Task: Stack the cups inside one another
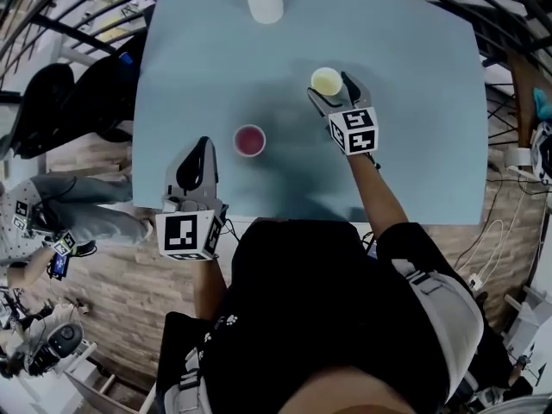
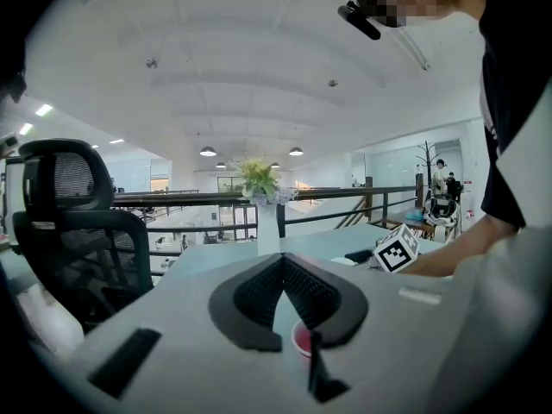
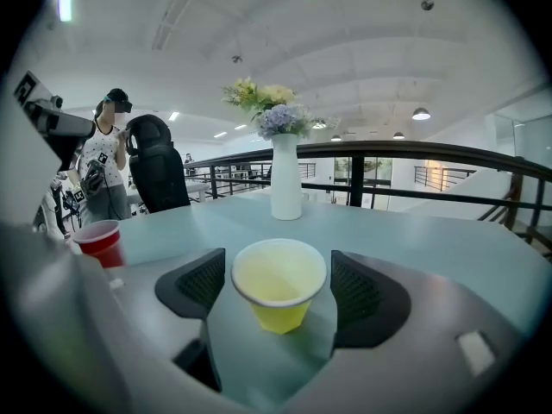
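A yellow paper cup (image 1: 327,81) stands upright on the pale blue table (image 1: 414,145), right of centre. My right gripper (image 1: 335,91) has a jaw on either side of it. In the right gripper view the yellow cup (image 3: 279,293) sits between the open pads (image 3: 355,290), with a thin gap at each side. A red cup (image 1: 250,140) stands alone near the table's middle and shows at the left as the red cup (image 3: 102,241). My left gripper (image 1: 204,143) rests near the front edge, left of the red cup, its tips together and empty. Past its jaws peeks the red cup (image 2: 302,341).
A white vase (image 1: 265,3) with flowers stands at the far edge of the table. A black office chair (image 1: 52,102) and a person (image 1: 52,218) are off the table's left side. The near table edge (image 1: 405,222) runs just in front of my body.
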Demonstrator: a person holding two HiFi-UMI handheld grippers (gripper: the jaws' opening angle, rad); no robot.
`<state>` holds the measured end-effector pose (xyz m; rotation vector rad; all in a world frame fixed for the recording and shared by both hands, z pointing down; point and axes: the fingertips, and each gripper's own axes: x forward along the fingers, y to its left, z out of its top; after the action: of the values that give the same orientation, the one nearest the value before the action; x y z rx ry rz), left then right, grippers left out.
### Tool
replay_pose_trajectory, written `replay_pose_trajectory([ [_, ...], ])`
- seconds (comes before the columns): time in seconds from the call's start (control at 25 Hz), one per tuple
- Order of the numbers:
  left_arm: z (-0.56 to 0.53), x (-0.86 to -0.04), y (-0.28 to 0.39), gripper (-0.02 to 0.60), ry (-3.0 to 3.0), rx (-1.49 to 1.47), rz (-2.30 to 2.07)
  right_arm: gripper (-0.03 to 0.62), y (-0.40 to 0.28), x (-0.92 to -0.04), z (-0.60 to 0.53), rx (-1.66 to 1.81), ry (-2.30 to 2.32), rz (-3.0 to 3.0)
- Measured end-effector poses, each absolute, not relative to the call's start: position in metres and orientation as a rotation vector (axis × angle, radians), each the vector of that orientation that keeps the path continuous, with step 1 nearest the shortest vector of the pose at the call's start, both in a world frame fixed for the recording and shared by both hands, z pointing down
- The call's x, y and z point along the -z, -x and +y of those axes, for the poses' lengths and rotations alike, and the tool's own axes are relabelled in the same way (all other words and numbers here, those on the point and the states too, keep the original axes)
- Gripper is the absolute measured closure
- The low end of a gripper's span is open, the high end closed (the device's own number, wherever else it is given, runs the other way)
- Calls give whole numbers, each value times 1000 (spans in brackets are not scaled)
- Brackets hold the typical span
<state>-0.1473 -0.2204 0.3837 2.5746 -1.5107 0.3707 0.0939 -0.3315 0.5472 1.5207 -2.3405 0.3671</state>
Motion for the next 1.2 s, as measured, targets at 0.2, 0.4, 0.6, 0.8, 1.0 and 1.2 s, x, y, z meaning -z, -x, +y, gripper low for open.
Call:
replay_pose_trajectory([
  [0.2,-217,-380,149,589,-2564,-372,-1535,255,-89,-550,-331,-366,-1487,-2351],
  [0.4,-211,-381,154,589,-2555,-363,-1553,255,-87,-550,-329,-341,-1465,-2338],
  [0.6,-204,-385,157,589,-2544,-367,-1557,256,-83,-540,-324,-325,-1468,-2368],
  [0.8,-199,-384,158,589,-2546,-349,-1563,258,-72,-521,-316,-303,-1453,-2424],
  [1.0,-195,-383,160,589,-2541,-317,-1580,258,-52,-501,-300,-291,-1378,-2511],
  [1.2,-188,-384,164,589,-2525,-274,-1599,258,-29,-477,-282,-257,-1293,-2589],
])
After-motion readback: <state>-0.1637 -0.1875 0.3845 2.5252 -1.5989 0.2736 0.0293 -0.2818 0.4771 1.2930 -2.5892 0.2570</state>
